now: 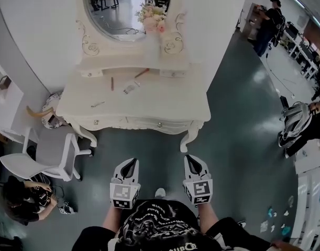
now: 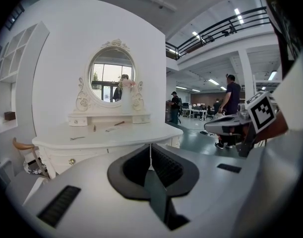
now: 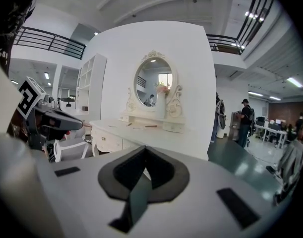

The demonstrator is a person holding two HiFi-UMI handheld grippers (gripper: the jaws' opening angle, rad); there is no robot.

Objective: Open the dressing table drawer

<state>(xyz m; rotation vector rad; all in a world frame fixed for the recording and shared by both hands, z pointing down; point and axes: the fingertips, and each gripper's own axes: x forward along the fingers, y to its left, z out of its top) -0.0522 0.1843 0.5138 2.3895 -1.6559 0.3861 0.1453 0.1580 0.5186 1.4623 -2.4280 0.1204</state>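
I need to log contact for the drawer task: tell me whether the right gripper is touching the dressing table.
Apart. The head view shows a strip of bare floor between the right gripper and the dressing table front edge.

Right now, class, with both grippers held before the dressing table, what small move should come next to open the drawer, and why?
Probably carry the right gripper forward toward the drawer knob, opening its jaws. It and the left gripper are shut and empty, floor separates them from the dressing table, and the drawer looks closed.
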